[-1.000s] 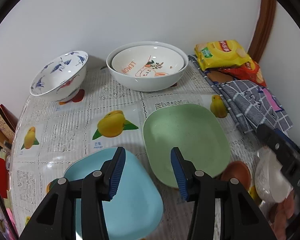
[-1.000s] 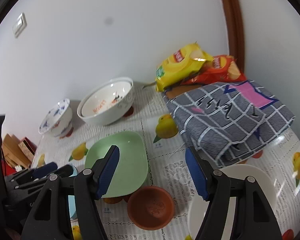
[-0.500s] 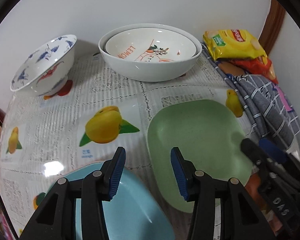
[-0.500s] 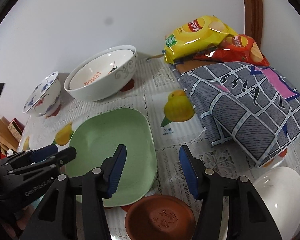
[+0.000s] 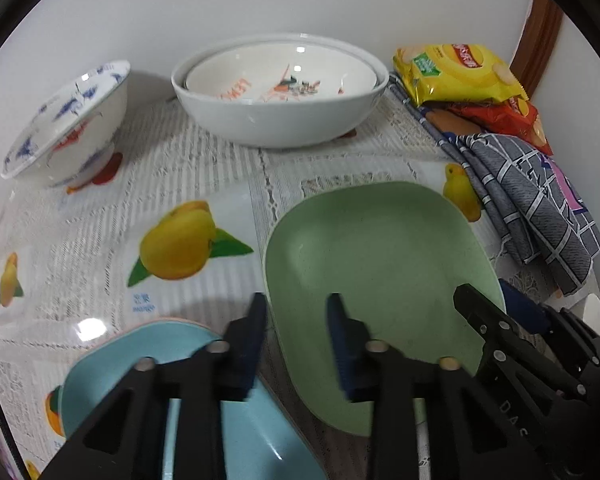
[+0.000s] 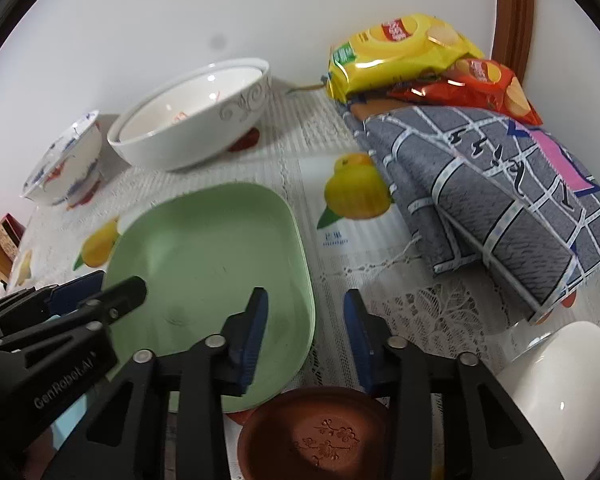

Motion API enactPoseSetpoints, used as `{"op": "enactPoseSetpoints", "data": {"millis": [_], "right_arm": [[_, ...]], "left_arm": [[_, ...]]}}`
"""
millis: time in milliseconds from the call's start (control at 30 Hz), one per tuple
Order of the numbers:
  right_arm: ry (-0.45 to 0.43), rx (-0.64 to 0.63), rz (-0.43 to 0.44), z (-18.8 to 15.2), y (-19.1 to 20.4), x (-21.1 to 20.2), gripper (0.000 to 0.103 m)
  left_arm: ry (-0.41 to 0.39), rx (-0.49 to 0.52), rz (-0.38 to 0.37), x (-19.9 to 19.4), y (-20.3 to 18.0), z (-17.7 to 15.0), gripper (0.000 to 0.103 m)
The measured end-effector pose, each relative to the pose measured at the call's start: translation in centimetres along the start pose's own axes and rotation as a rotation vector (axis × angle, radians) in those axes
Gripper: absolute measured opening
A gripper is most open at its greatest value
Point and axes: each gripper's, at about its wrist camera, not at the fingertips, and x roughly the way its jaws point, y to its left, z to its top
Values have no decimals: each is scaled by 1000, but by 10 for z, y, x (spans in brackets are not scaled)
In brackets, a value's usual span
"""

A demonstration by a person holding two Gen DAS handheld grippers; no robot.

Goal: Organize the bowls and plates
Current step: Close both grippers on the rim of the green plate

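A green square plate (image 5: 380,264) lies mid-table; it also shows in the right wrist view (image 6: 208,256). My left gripper (image 5: 296,312) is open, its jaws straddling the plate's left rim. My right gripper (image 6: 306,304) is open, straddling the plate's right rim. A light blue plate (image 5: 236,412) lies under my left gripper. A white bowl with a smaller lemon-print bowl nested inside (image 5: 280,92) stands at the back. A blue-patterned bowl (image 5: 68,120) stands at the back left. A small brown dish (image 6: 320,432) and a white bowl (image 6: 564,372) lie near my right gripper.
A folded grey checked cloth (image 6: 500,192) lies on the right, with yellow (image 6: 400,48) and red (image 6: 480,84) chip bags behind it. A white wall closes the back. The table carries a fruit-print cover (image 5: 180,240). Boxes (image 6: 0,236) stand past the left edge.
Both grippers have moved forward and down toward the green plate, ending at its opposite rims. Their jaws have narrowed somewhat. The dishes have not moved.
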Motion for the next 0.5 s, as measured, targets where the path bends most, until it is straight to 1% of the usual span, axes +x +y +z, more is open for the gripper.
{"op": "enactPoseSetpoints", "data": {"millis": [67, 100, 133, 267, 500], "right_arm": [[18, 3, 6, -1, 0, 5, 24], [25, 6, 10, -2, -1, 7, 16], [24, 11, 19, -3, -1, 8, 16], [-1, 27, 22, -3, -3, 4, 11], [-36, 49, 74, 0, -5, -11, 11]], "left_arm": [[2, 0, 13, 4, 0, -1, 12], [5, -2, 12, 5, 1, -1, 12], [4, -7, 11, 5, 1, -2, 9], [-10, -20, -5, 2, 5, -2, 8], [-57, -40, -13, -22, 9, -1, 7]]}}
